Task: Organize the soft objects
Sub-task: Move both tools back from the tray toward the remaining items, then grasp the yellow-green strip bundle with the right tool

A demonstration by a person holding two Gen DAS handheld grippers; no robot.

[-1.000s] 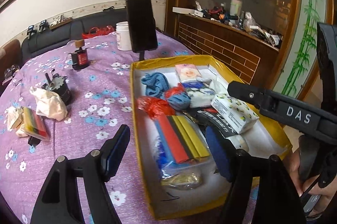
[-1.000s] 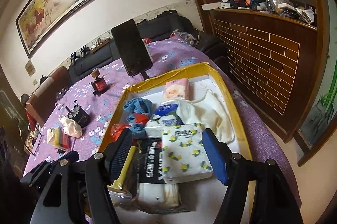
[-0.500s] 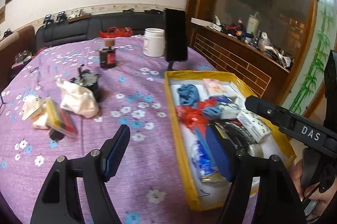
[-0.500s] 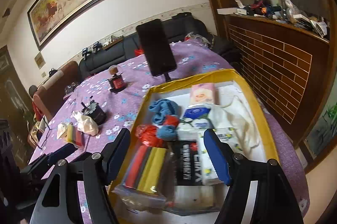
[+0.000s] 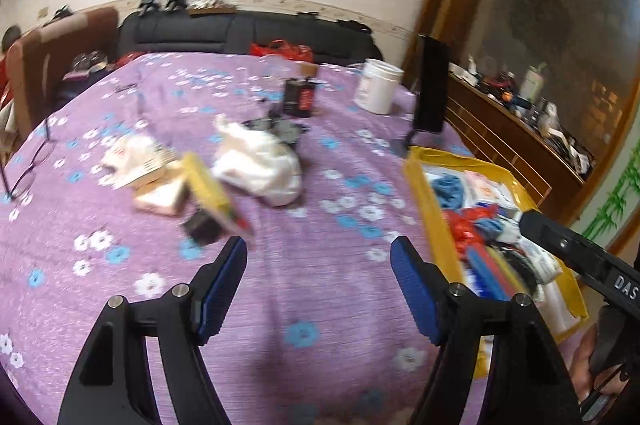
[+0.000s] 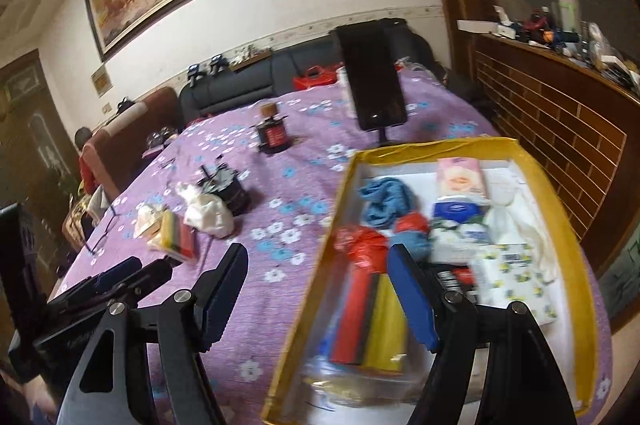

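Observation:
A yellow-rimmed box [image 6: 560,225] holds soft things: a blue cloth [image 6: 386,199], a red bag [image 6: 362,245], tissue packs [image 6: 458,175] and a pack of coloured sponges [image 6: 368,321]. The box also shows in the left wrist view [image 5: 434,221]. On the purple cloth lie a white bundle [image 5: 260,165], a second sponge pack [image 5: 212,191] and small pale packets [image 5: 138,161]. My left gripper [image 5: 318,285] is open and empty above the cloth, short of these. My right gripper [image 6: 316,297] is open and empty over the box's left rim.
A black phone on a stand [image 6: 374,81] is behind the box. A white jar [image 5: 378,85], a small dark bottle [image 6: 272,133], a black round object [image 6: 228,187] and eyeglasses [image 5: 28,165] sit on the table. A brick-faced counter [image 6: 560,121] is to the right.
My left gripper has swung left from the box toward the loose items on the cloth. My right gripper has drawn back and left, off the box's middle. Both stay open.

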